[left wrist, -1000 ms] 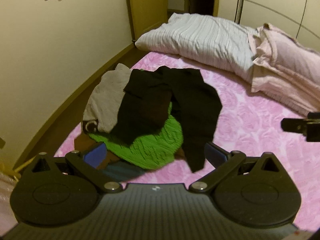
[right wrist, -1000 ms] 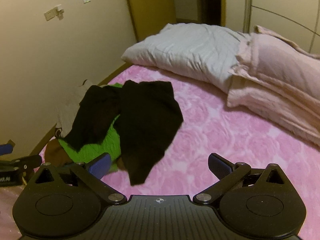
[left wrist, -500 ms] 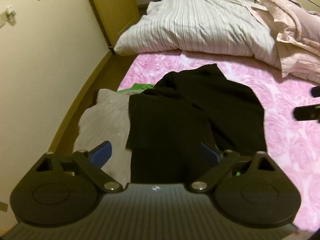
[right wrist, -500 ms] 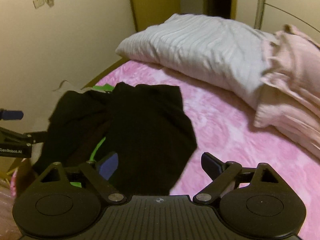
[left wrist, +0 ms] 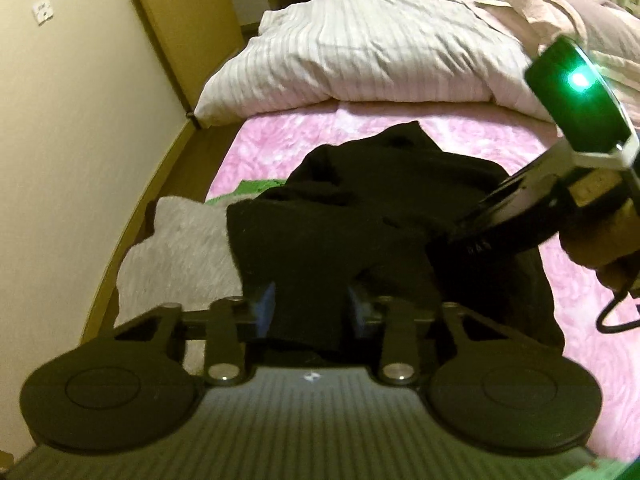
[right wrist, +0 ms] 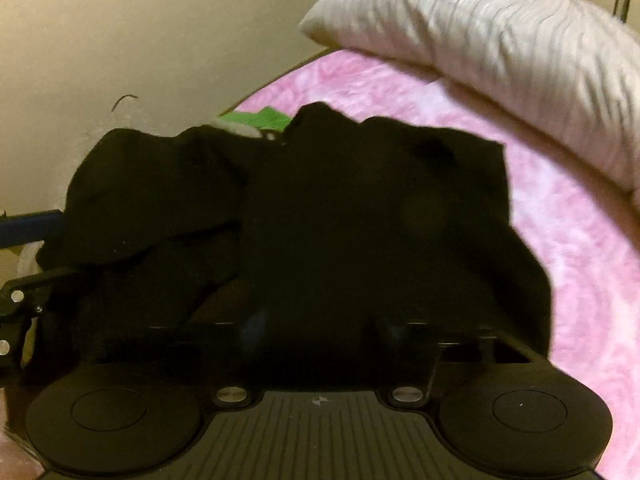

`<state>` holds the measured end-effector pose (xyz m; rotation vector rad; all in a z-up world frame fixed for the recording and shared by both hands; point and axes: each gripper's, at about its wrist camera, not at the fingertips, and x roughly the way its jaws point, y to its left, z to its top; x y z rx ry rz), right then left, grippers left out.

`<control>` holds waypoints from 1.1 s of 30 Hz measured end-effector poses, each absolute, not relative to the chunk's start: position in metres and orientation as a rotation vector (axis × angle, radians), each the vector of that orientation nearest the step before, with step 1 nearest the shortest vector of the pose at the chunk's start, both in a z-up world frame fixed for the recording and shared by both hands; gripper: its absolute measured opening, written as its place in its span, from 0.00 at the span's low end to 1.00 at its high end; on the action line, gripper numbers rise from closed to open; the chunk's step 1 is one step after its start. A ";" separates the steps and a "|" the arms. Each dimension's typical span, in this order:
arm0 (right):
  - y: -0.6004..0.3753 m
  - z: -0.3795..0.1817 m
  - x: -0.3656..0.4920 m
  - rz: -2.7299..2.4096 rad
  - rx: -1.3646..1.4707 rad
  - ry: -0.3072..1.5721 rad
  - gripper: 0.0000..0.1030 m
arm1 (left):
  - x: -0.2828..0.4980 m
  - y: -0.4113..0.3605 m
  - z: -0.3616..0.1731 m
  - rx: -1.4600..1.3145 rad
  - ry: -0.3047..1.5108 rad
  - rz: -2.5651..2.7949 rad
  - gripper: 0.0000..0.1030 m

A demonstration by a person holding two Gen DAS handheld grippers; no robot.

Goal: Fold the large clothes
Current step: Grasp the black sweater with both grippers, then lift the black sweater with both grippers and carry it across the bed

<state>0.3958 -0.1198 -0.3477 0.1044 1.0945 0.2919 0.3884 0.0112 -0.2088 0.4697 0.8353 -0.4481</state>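
Both tongs are down low over the pile of clothes at the edge of the bed (left wrist: pixel 460 128), pointing toward the pillows. The left tongs (left wrist: pixel 310 312) are clenched on a fold of the black garment (left wrist: pixel 360 216); the blue pads (left wrist: pixel 267 307) press in on either side of a bunched strip of the cloth, which runs away from them toward the pillows. The right tongs (right wrist: pixel 320 328) sit buried in the same black garment (right wrist: pixel 360 220), their fingers drawn close together with dark fabric packed between them, so they look closed on it, though the blur and darkness there make the pads hard to pick out. From the left wrist view, the right tongs come in from the right side of the garment, with a hand (left wrist: pixel 600 240) gripping the handle and a green light (left wrist: pixel 578 80) glowing on top; the tips are lost against the black cloth.

Left of the black garment lies a grey garment (left wrist: pixel 180 248), and just beyond it a sliver of a green garment (left wrist: pixel 256 188) peeks out; most of that one is covered. The black garment spreads over the pink bedspread (right wrist: pixel 560 220), its near edge cut off by the tong bodies. Beyond it, at the head of the bed, rests a striped white duvet (left wrist: pixel 360 60), with pink bedding (left wrist: pixel 560 12) to its right, partly out of frame.
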 end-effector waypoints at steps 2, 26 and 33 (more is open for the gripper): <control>-0.121 -0.341 0.393 0.264 0.107 1.081 0.02 | 0.387 0.009 -0.203 0.484 0.830 -0.448 0.14; -0.358 -0.191 -0.021 -0.423 0.402 0.869 0.01 | 0.041 -0.183 -0.105 0.493 0.754 -1.124 0.09; -0.414 -0.216 -0.152 -0.627 0.410 0.998 0.54 | -0.011 -0.210 -0.158 0.579 0.875 -1.138 0.29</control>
